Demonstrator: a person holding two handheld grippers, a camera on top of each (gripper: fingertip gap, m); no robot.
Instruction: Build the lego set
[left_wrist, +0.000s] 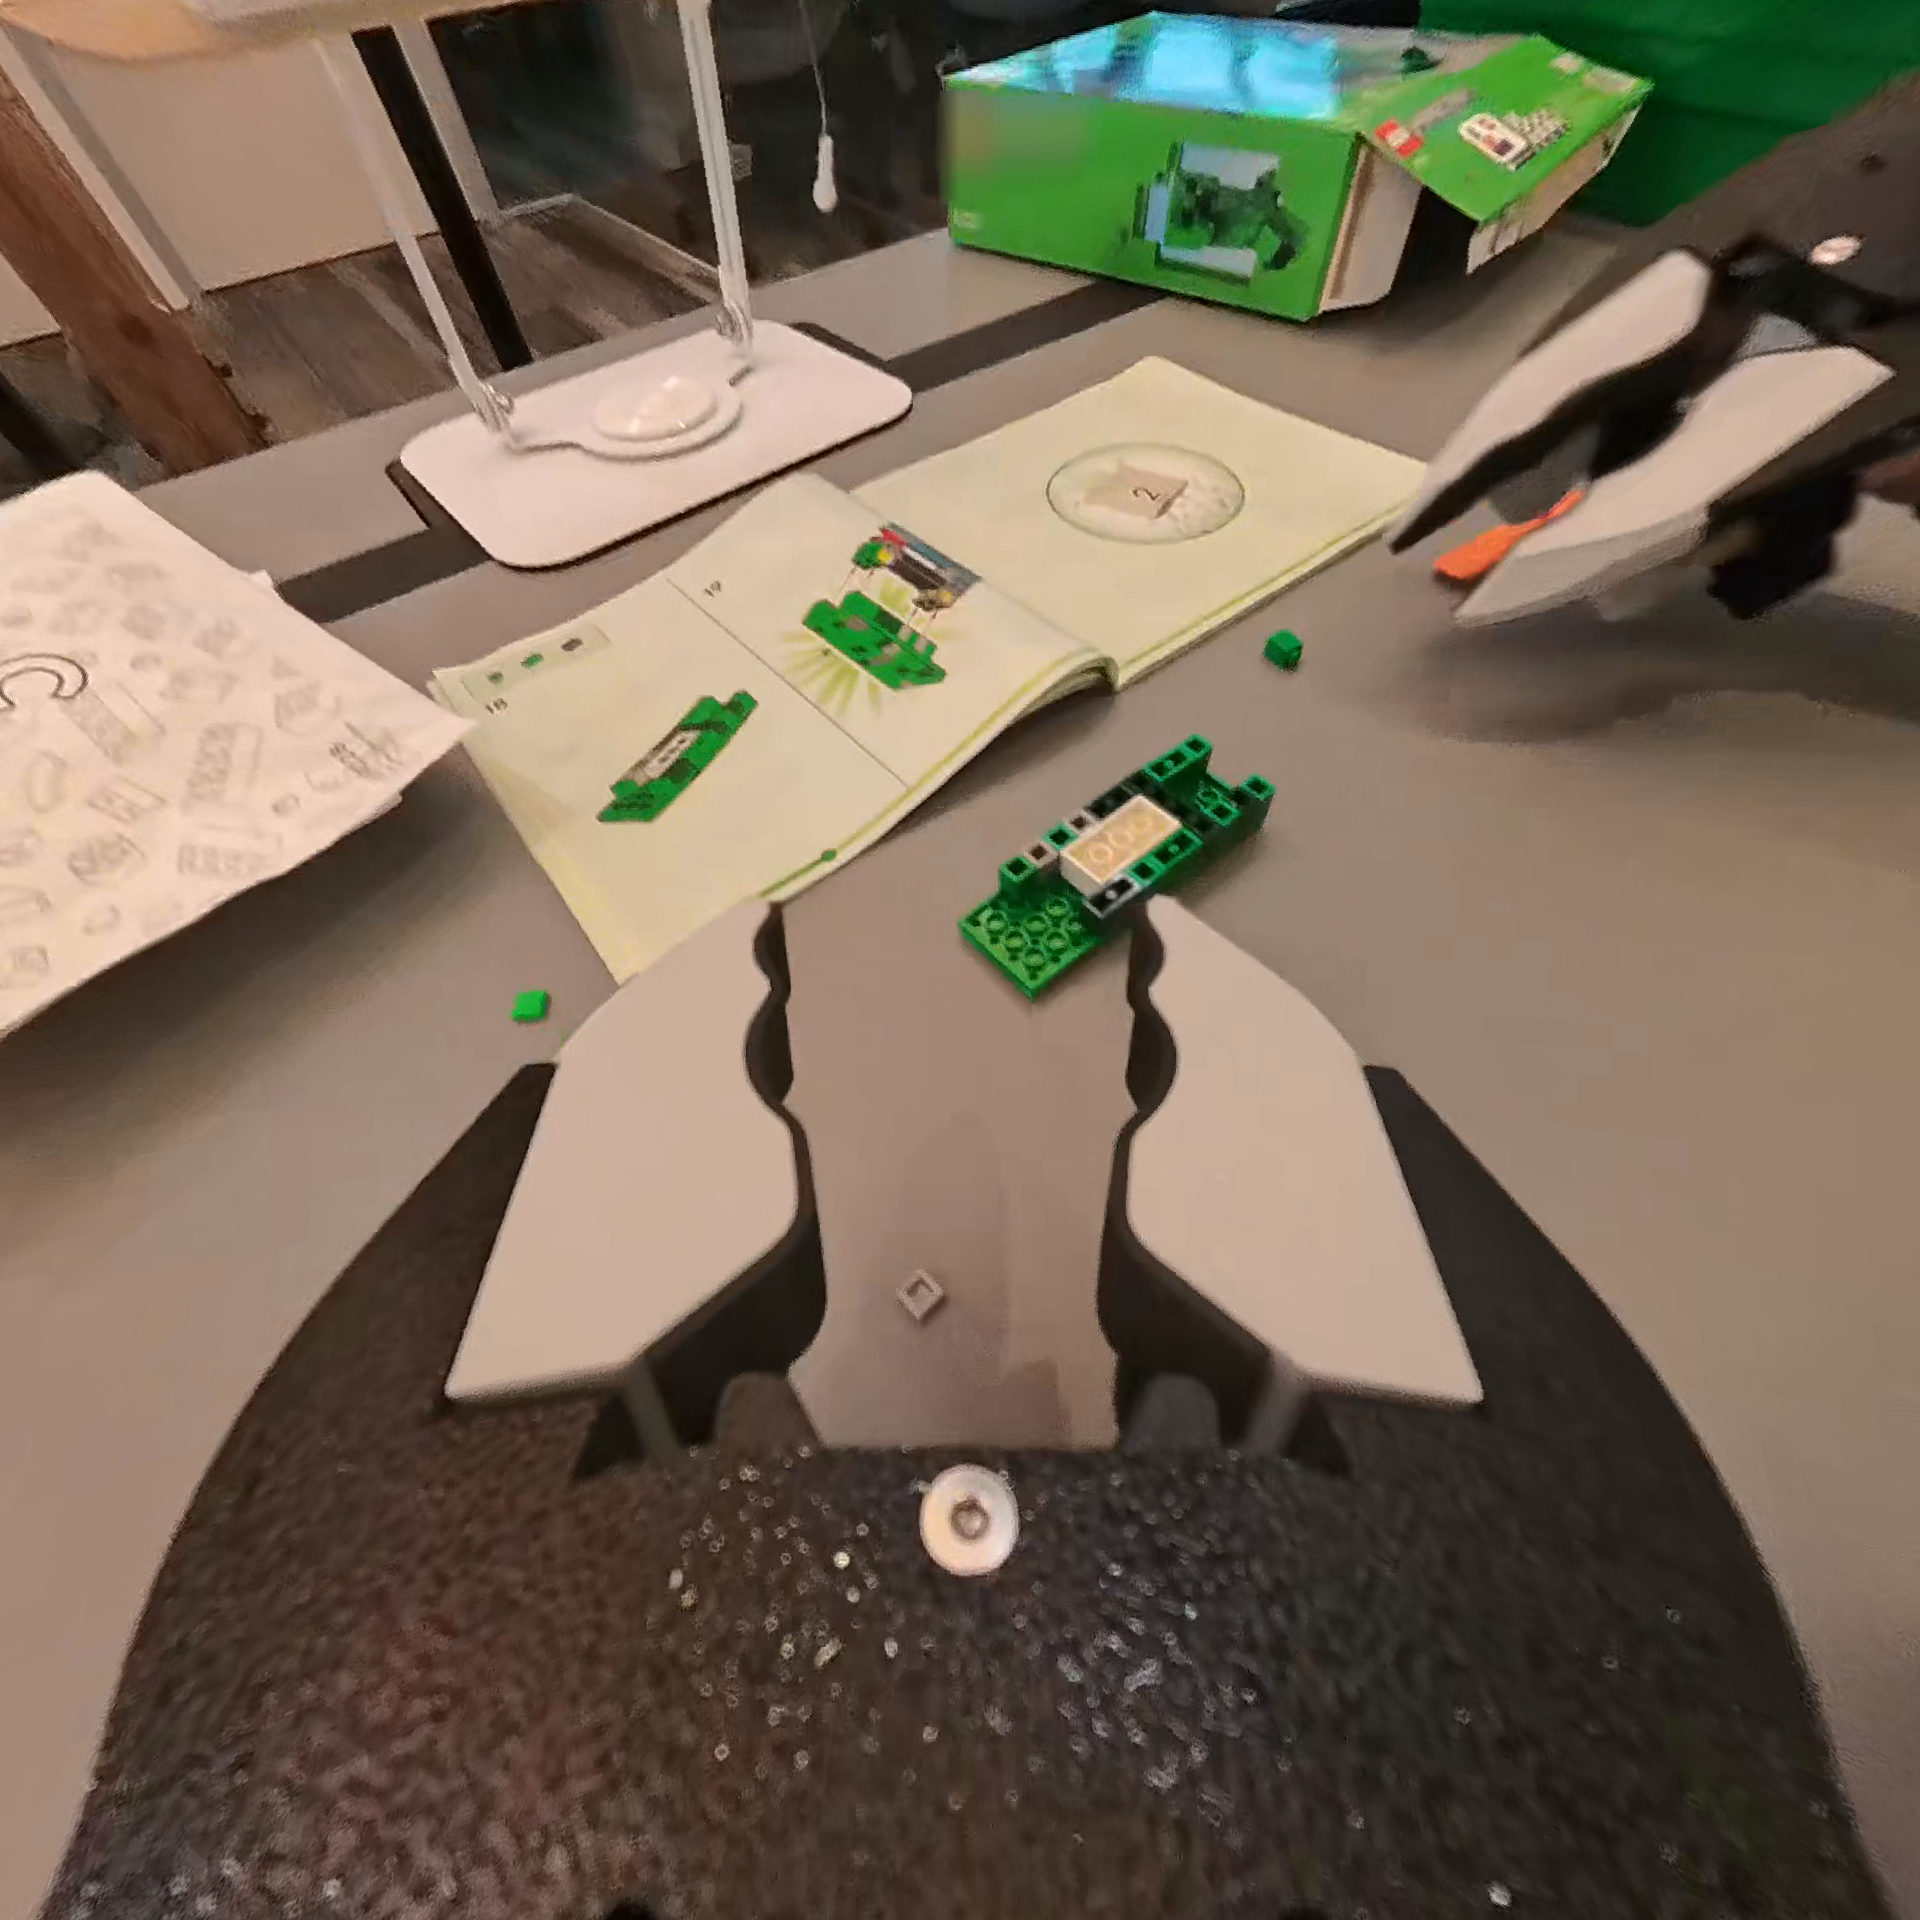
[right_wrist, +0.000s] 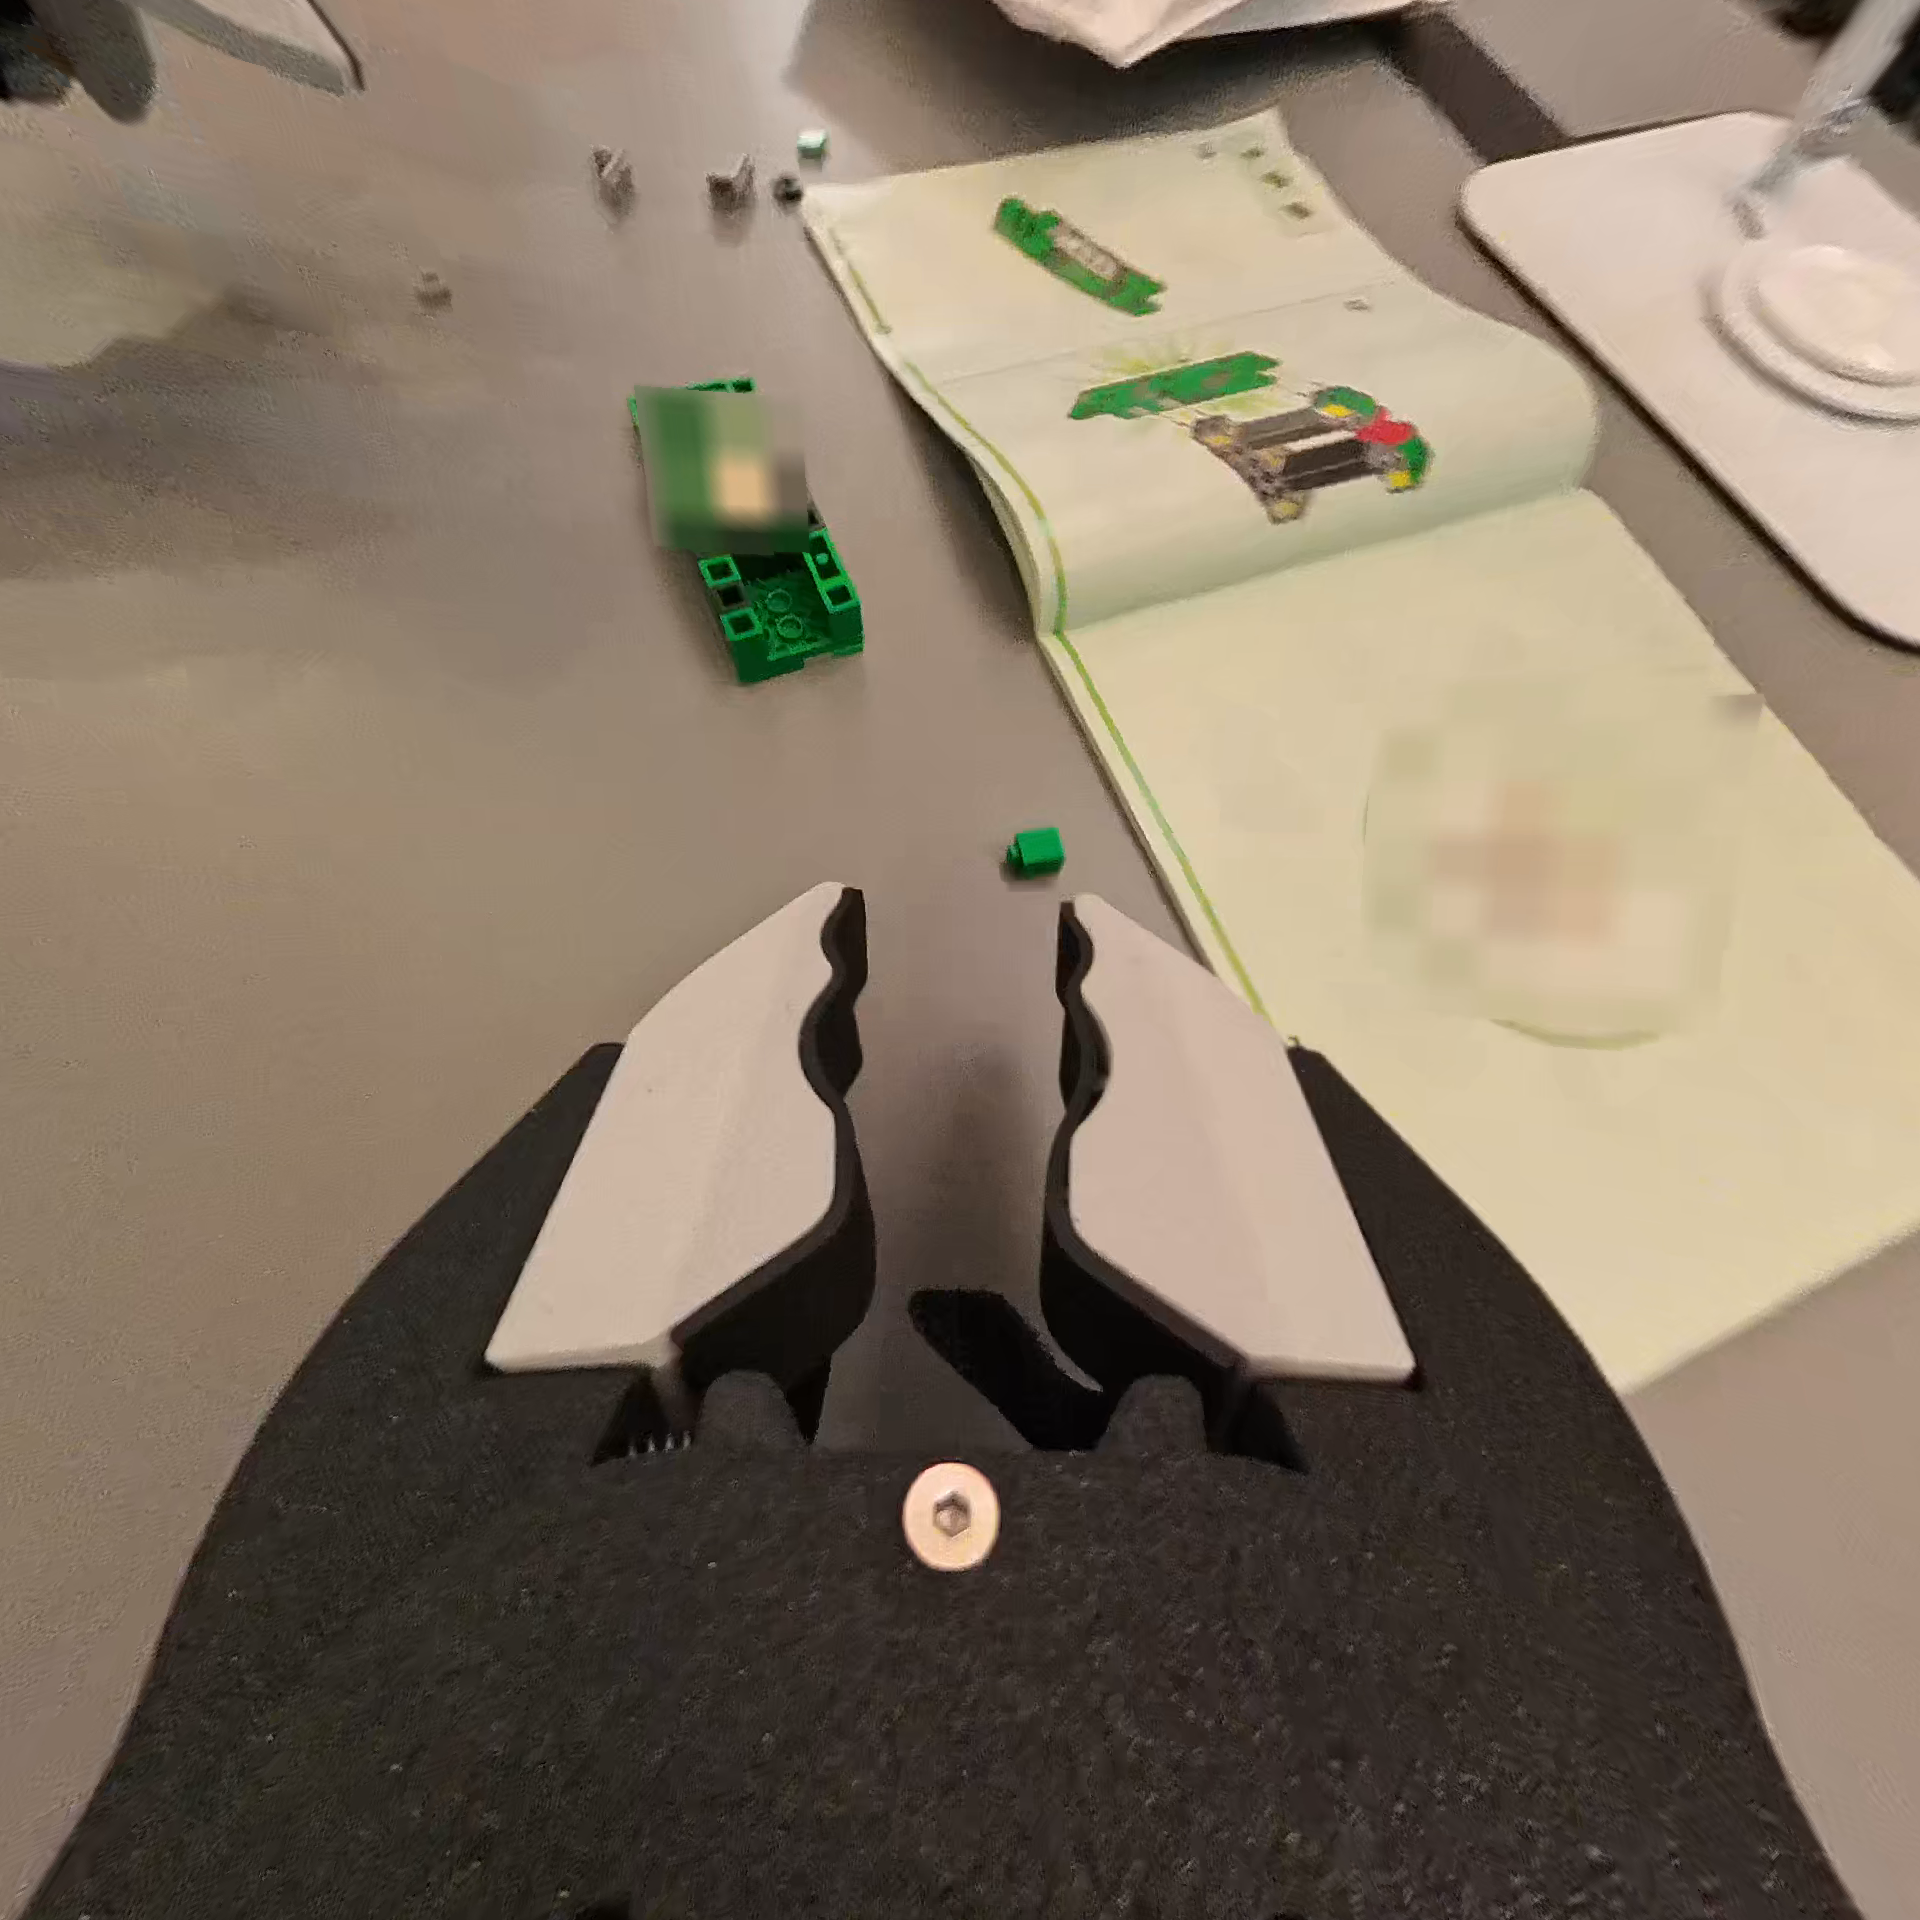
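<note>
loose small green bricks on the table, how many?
2. One small green brick lies near the open booklet's right page, just ahead of the right tool. The other sits by the booklet's near corner. More may be hidden.

Off to your left a white printed sheet (left_wrist: 177, 727) covered in line drawings lies on the grey table (left_wrist: 1558, 987). Beyond it, a white flat base (left_wrist: 810, 416) sits on the table, carrying a round disc (left_wrist: 665, 414) and two clear upright posts (left_wrist: 717, 166). An orange scrap (left_wrist: 1496, 540) shows far right.
</note>
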